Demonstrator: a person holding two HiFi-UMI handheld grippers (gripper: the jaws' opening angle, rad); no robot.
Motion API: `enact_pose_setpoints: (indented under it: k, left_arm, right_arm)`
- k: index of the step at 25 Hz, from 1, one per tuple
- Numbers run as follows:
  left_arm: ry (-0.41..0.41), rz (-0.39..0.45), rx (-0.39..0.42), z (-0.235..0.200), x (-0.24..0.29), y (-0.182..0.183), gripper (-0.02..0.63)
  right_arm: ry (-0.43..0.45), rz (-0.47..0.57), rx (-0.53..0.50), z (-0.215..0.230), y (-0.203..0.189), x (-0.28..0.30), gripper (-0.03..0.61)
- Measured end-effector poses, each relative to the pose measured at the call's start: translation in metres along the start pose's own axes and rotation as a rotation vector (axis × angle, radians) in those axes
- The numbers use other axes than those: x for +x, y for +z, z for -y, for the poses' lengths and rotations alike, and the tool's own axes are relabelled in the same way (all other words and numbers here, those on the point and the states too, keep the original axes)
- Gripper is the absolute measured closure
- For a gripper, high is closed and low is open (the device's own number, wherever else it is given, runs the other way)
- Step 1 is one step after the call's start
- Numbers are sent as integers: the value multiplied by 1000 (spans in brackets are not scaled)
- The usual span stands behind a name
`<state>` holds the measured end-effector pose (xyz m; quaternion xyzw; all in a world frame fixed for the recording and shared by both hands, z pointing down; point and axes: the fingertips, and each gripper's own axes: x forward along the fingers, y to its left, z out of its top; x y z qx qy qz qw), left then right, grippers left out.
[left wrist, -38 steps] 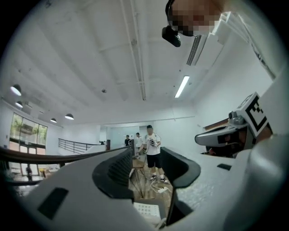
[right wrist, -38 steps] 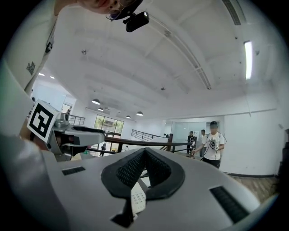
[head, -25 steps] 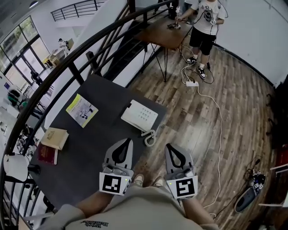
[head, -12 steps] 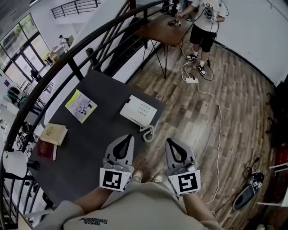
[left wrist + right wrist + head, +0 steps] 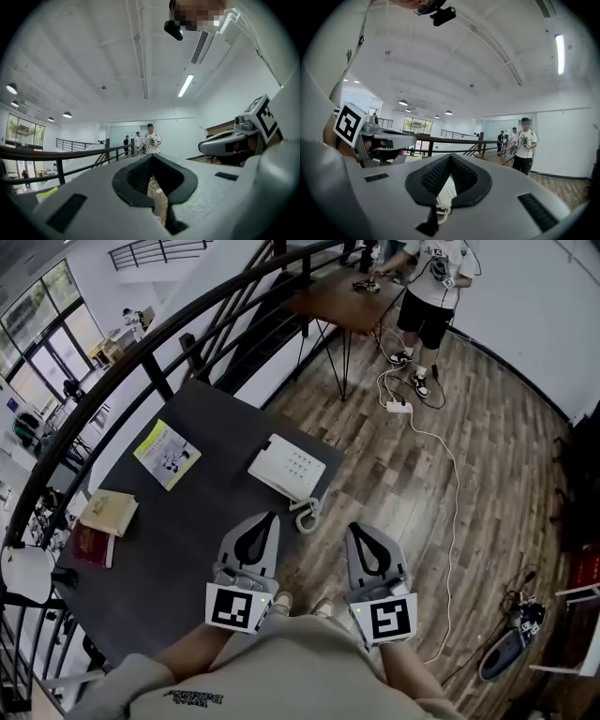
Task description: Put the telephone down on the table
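- almost nothing has changed over the last second: the view has drifted a touch, but the telephone sits in the same spot on the dark table, close to its right-hand edge.
- its coiled cord curls at the table edge, just in front of my grippers.
- the left gripper is still held low by the body, jaws pressed together on nothing.
- the right gripper is the same, jaws together and empty; through the cut-out in its jaws i can see the phone's keypad and cord ahead, well clear of the pads.
- neither gripper touches the phone, and both are parked short of it.
- my read: the phone already rests on the table, so the put-down looks done, or no pick-up has begun.
- the yellow booklet and the books lie undisturbed further left.
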<state>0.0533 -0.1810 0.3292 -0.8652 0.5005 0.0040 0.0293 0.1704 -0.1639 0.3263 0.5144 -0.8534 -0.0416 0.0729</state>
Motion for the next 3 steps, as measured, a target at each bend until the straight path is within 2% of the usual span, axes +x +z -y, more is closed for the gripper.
enact_pose_setpoints:
  k: [3]
  left_arm:
    - [3,9,-5,-2,0,1,609]
  right_arm:
    - [-7,-4,9,0,-1,1,577]
